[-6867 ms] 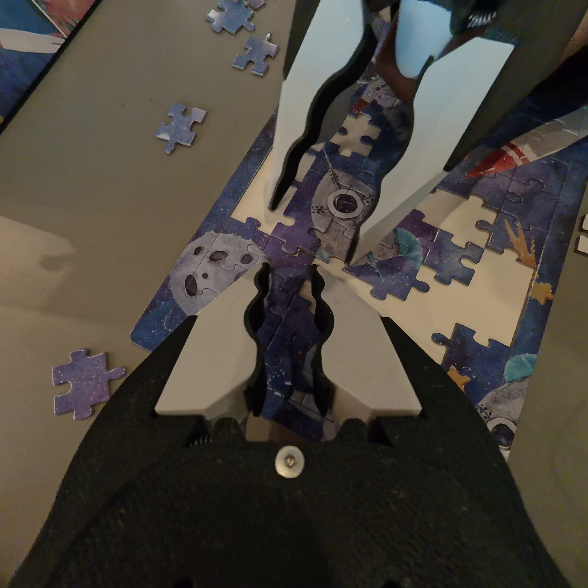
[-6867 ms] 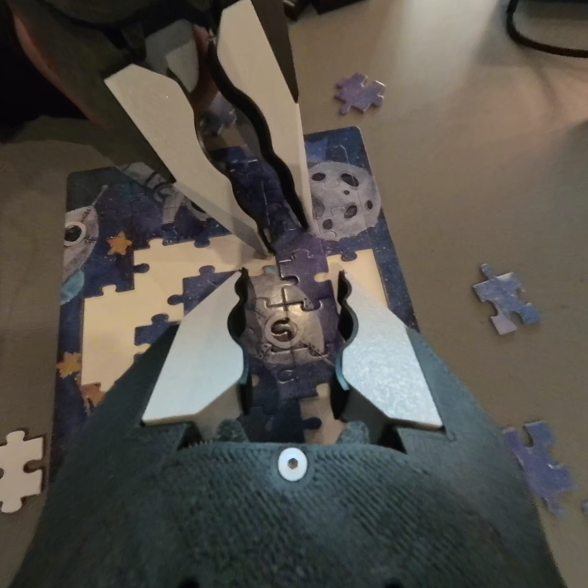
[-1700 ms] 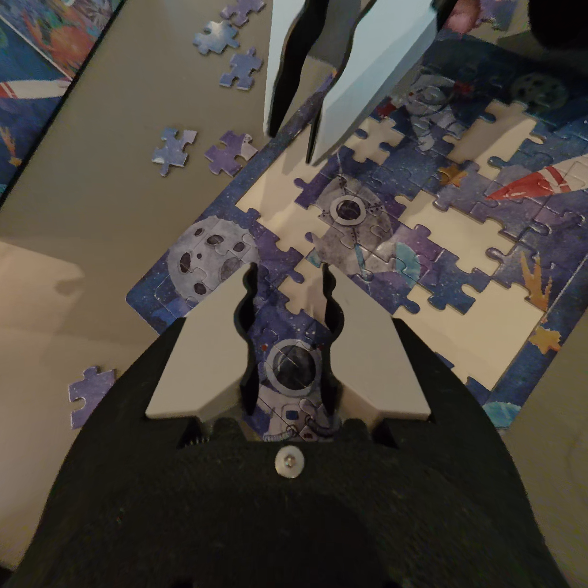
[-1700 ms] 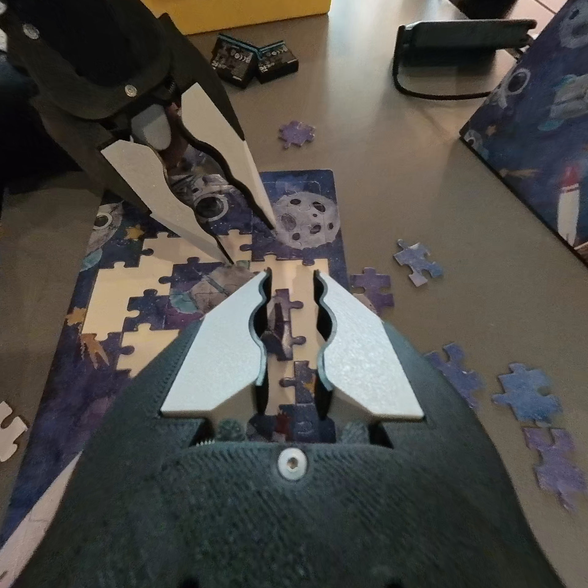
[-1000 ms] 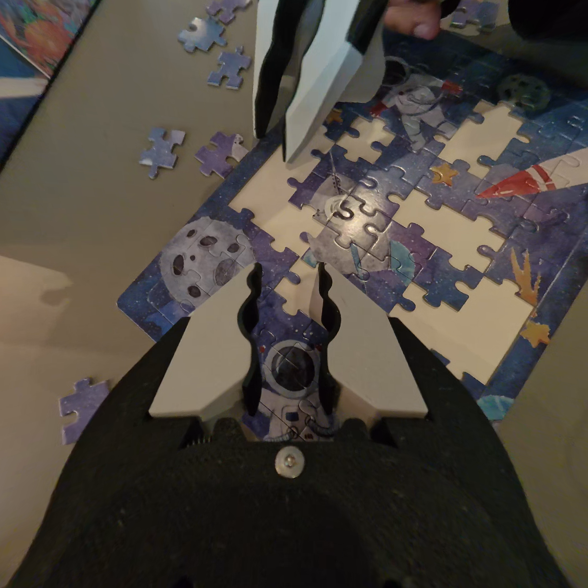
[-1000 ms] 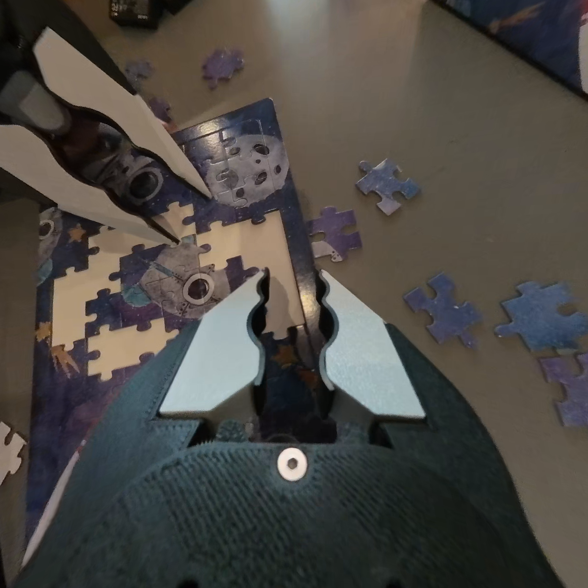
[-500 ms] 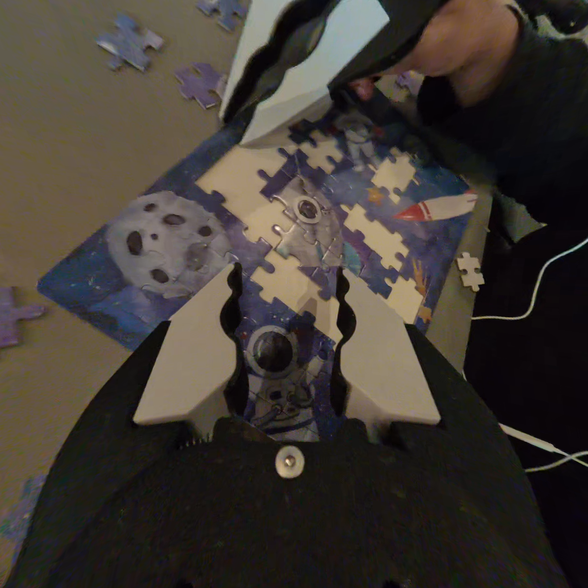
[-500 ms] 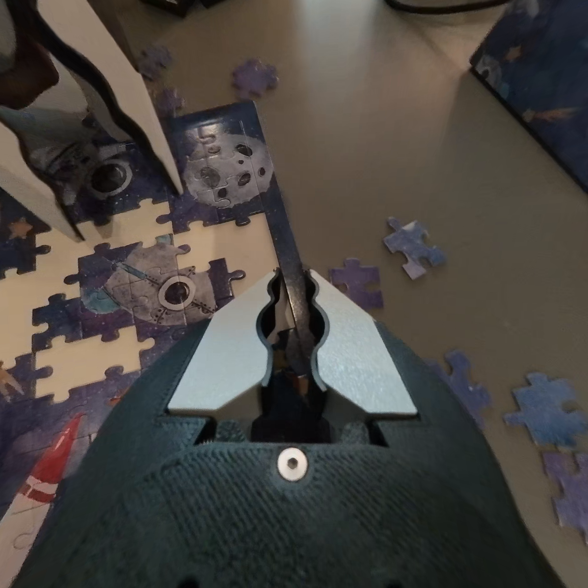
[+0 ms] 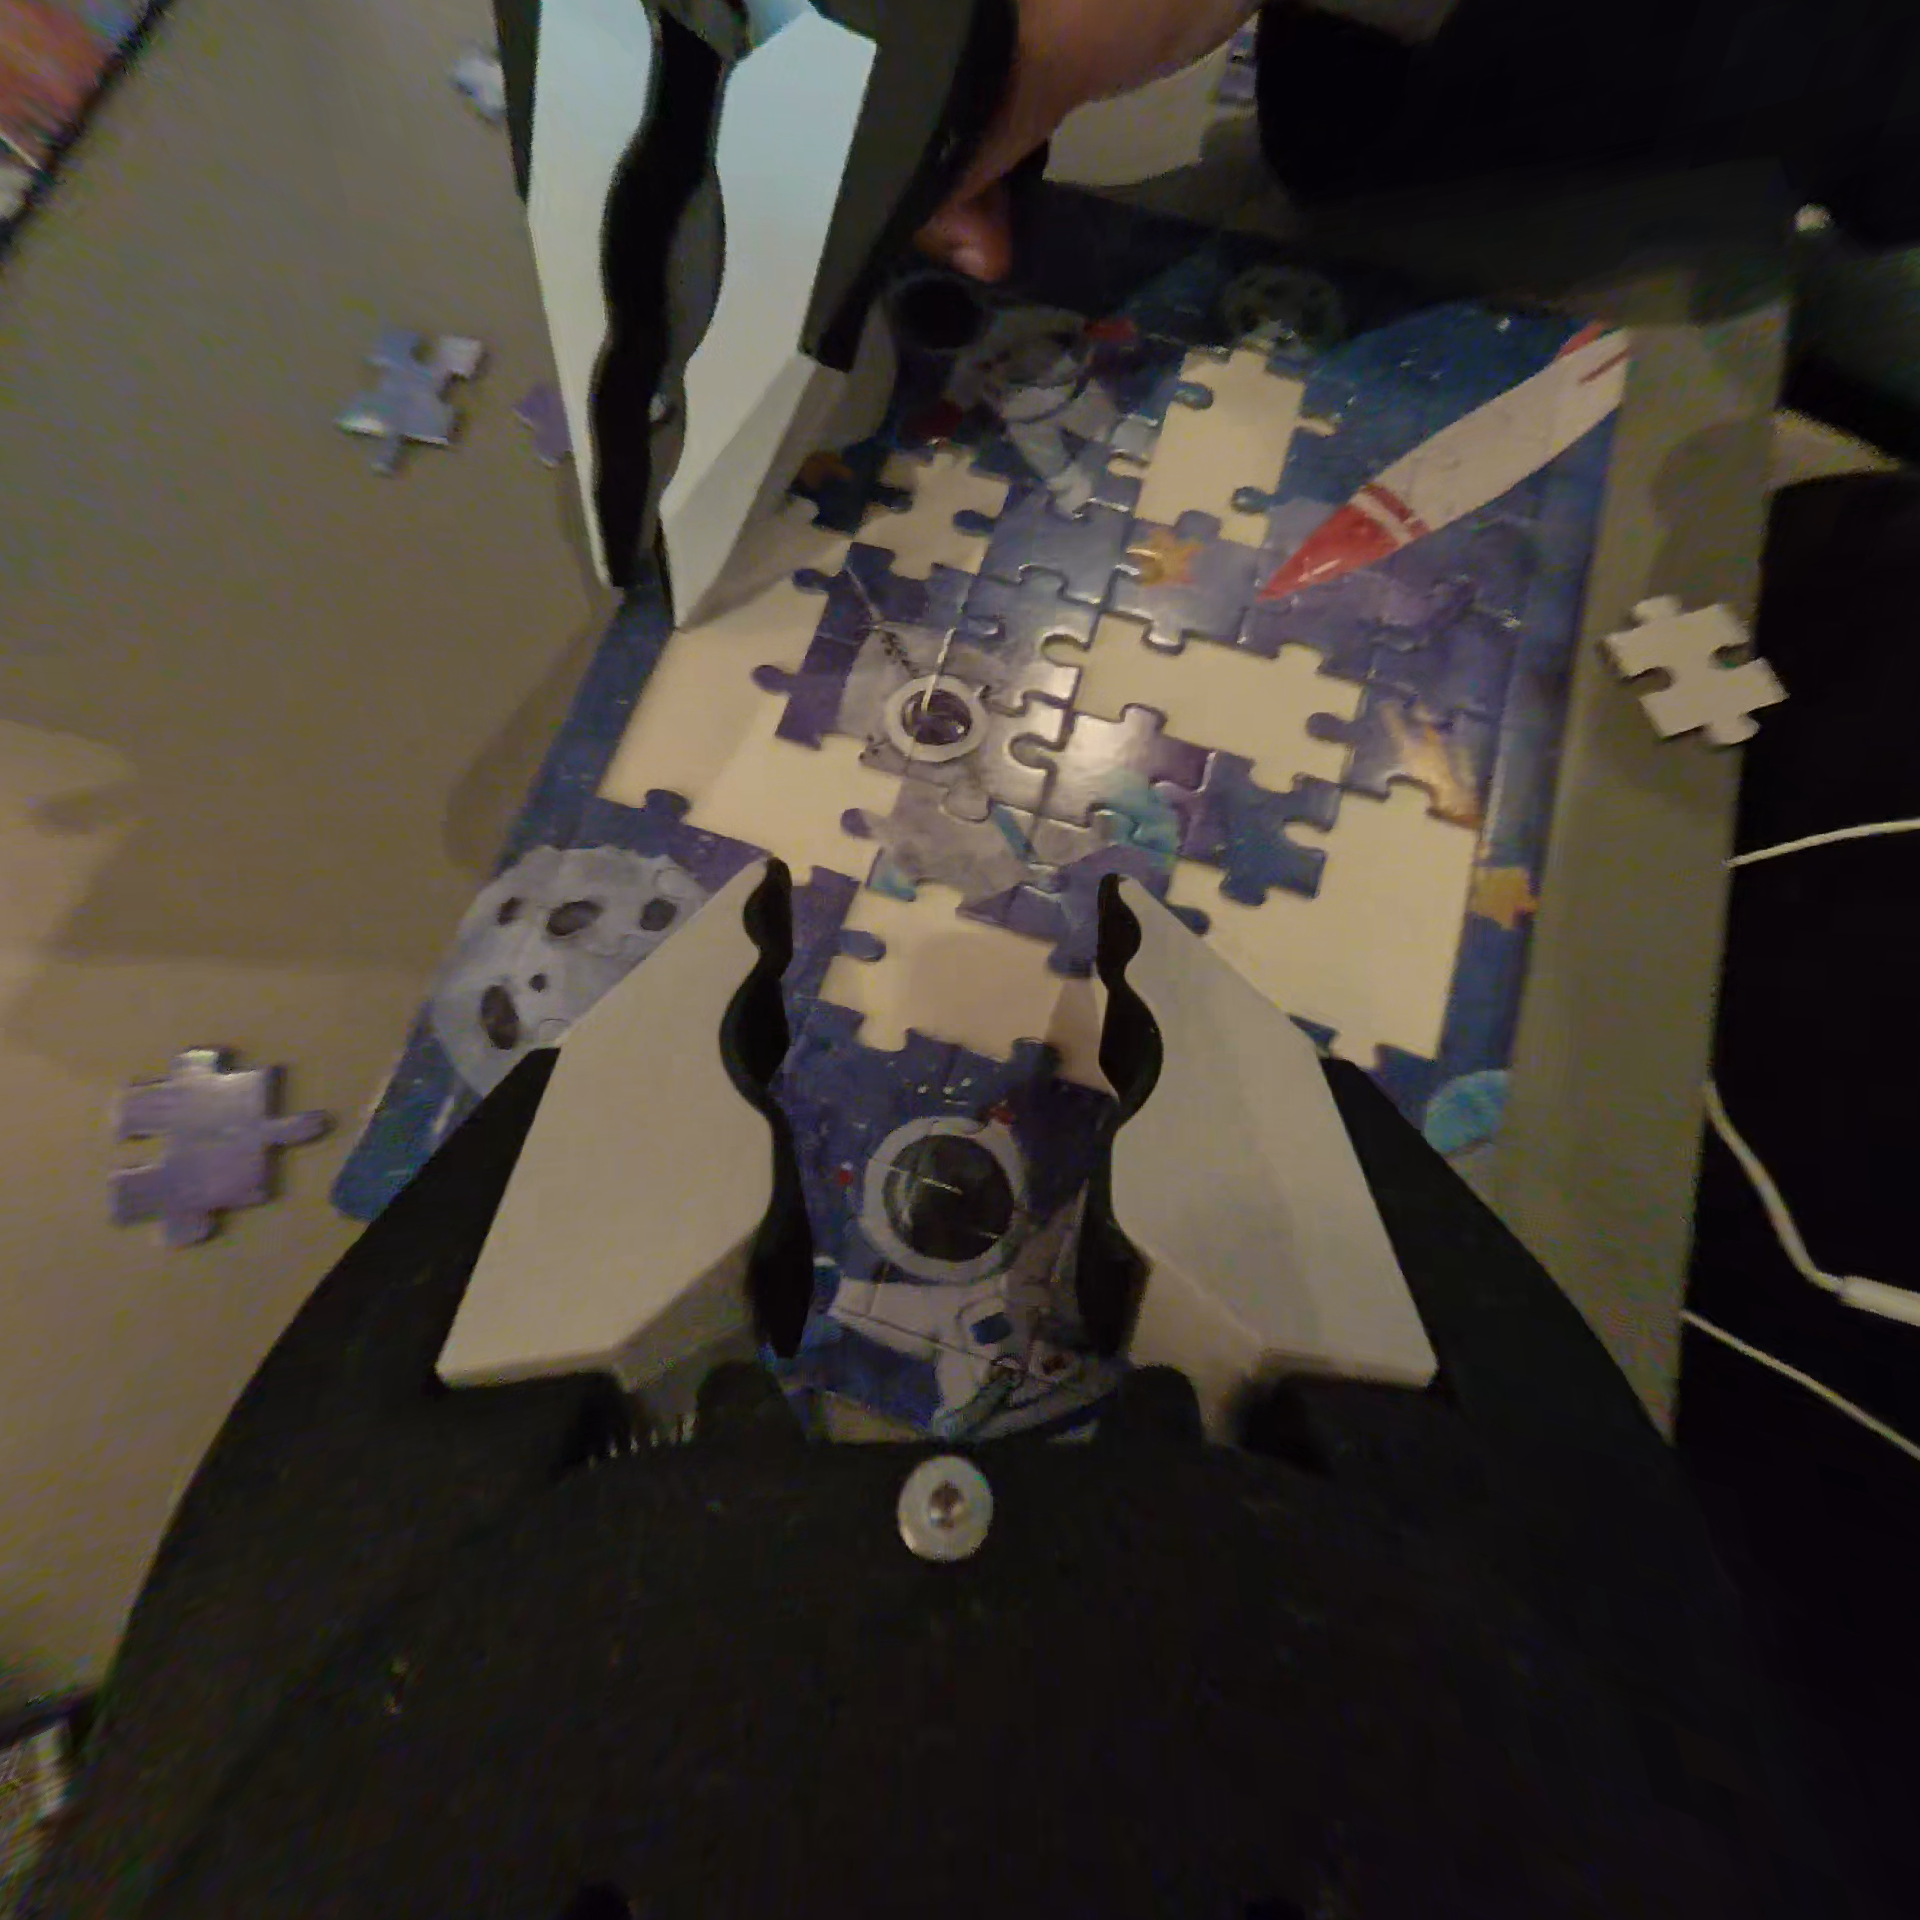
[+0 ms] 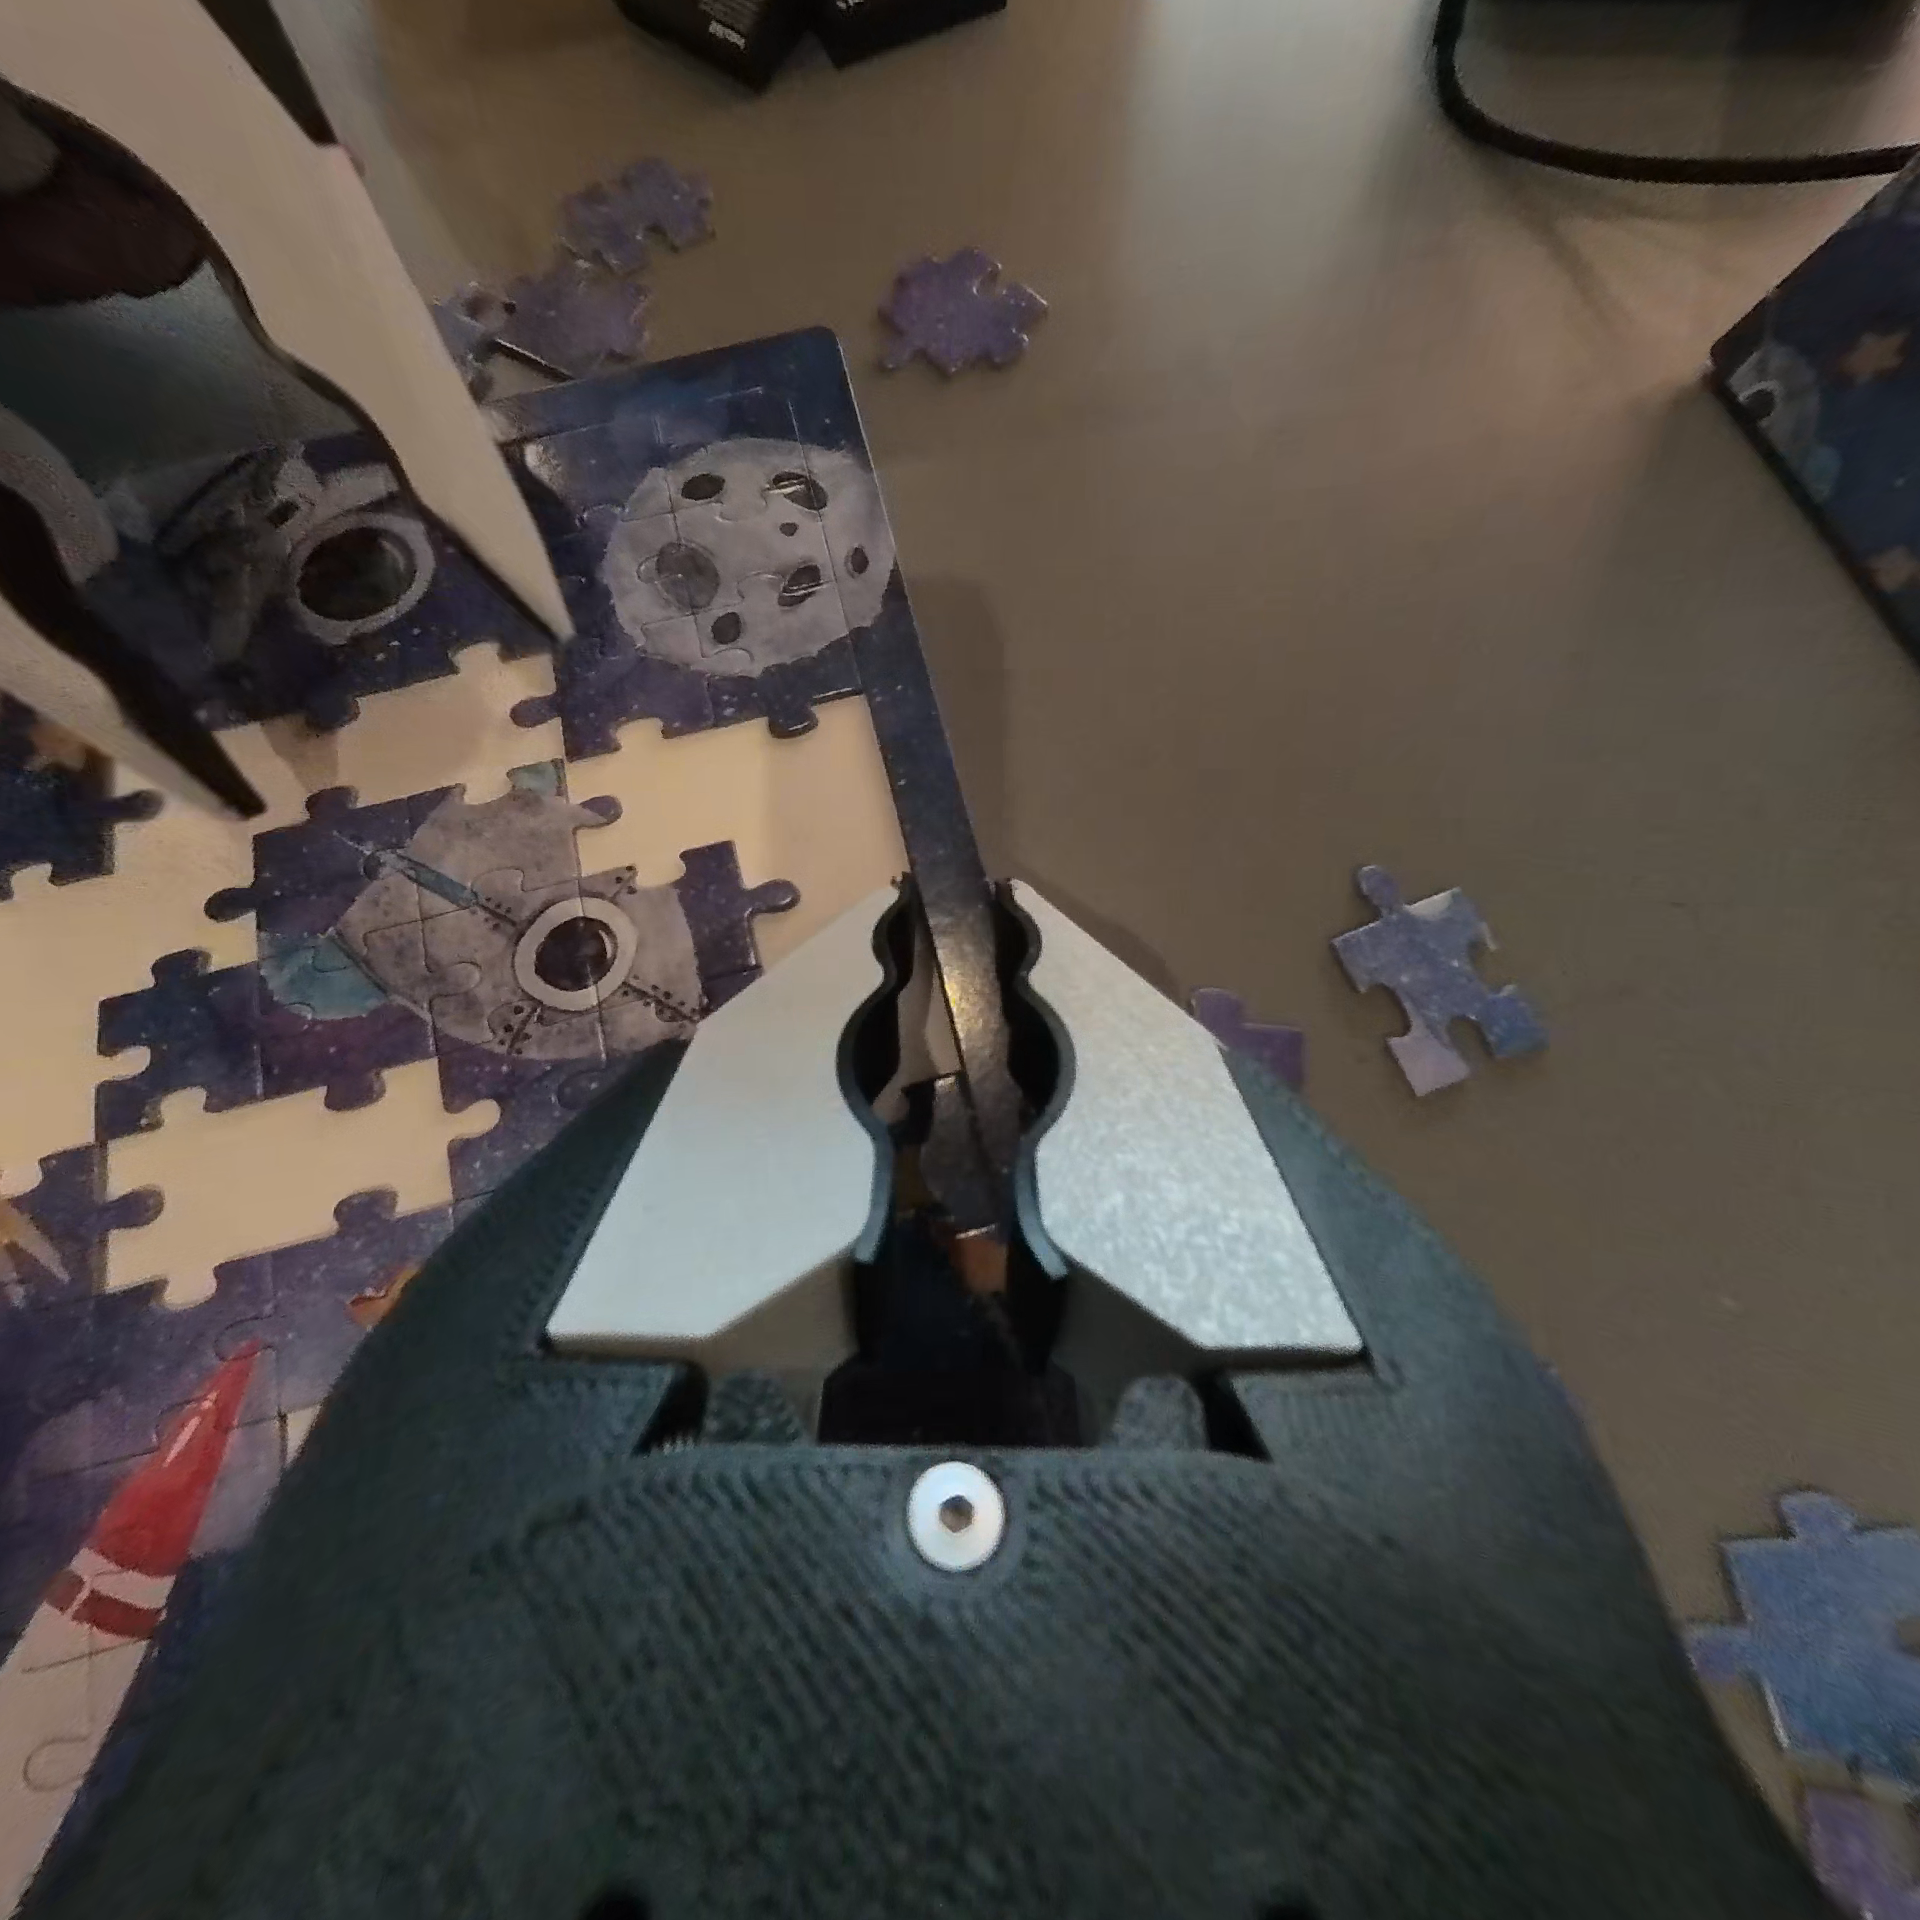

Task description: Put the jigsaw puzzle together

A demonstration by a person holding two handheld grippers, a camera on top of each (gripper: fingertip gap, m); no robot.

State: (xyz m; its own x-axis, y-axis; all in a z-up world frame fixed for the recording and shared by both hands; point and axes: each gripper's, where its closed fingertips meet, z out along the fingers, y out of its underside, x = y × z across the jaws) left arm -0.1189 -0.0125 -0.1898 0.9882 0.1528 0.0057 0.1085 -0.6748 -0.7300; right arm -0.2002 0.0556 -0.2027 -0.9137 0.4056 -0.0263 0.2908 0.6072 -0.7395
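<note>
The space jigsaw sits in its board (image 9: 1382, 956), partly filled, with cream gaps around a grey spaceship cluster (image 9: 935, 727). My left gripper (image 9: 935, 881) is open and empty, hovering over the astronaut end of the board. It also shows at the top left of the right wrist view (image 10: 400, 717). My right gripper (image 10: 951, 891) is closed on the board's dark blue side rim (image 10: 914, 727), which runs between its fingers. In the left wrist view the right gripper (image 9: 655, 597) stands at the board's far left edge.
Loose purple-blue pieces lie on the tan table (image 10: 1299, 520) beside the board (image 10: 1434, 997) (image 10: 961, 307) (image 9: 197, 1153). One piece lies white side up (image 9: 1688, 670). A picture box lid (image 10: 1829, 416), black boxes (image 10: 779, 31), a dark cable (image 10: 1558, 145) and a white cable (image 9: 1766, 1195) surround the work area.
My right gripper moved from over the puzzle's middle to the board's side rim and closed on it. My left gripper drew back over the astronaut and opened wider.
</note>
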